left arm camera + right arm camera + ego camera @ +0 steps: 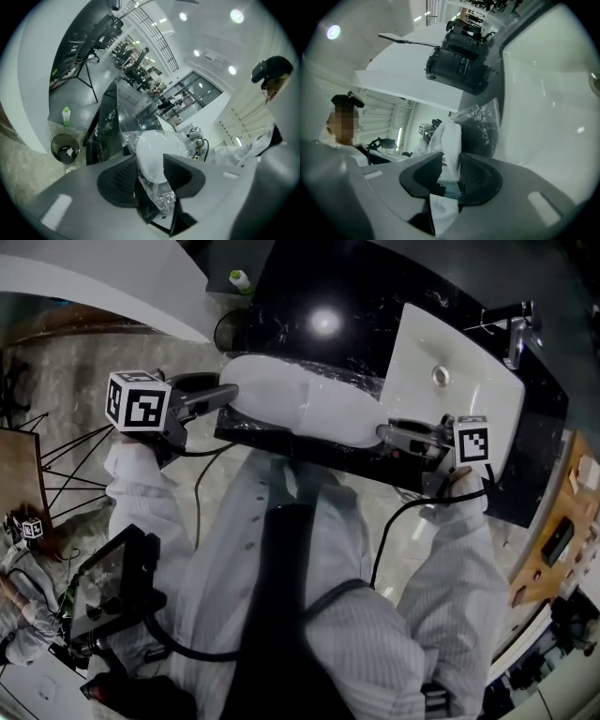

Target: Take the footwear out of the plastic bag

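We saw the shoe [300,404], white and still inside its clear bag [161,197], lying across the near edge of the black counter [319,287] in the middle of the head view, with a gripper at each end. The left gripper [230,393] came in from the left of the frame. In its own view its jaws stood part open and were closed on the rounded white end of the shoe through the film, and crinkled plastic bunched just below the pads. The right gripper [382,433] reached in from the right of the frame, just in front of the white sink [469,381]. In its own view its jaws were only narrowly apart, and an upright white fold of the shoe's other end filled the gap and touched both pads. More crumpled film lay behind it over the dark counter. A tap [517,329] stood at the sink's far side, in the upper right of the head view. In the lower left of the left gripper view, a round bin [64,148] sat on the floor with a small green-capped bottle [66,115] just beyond it.
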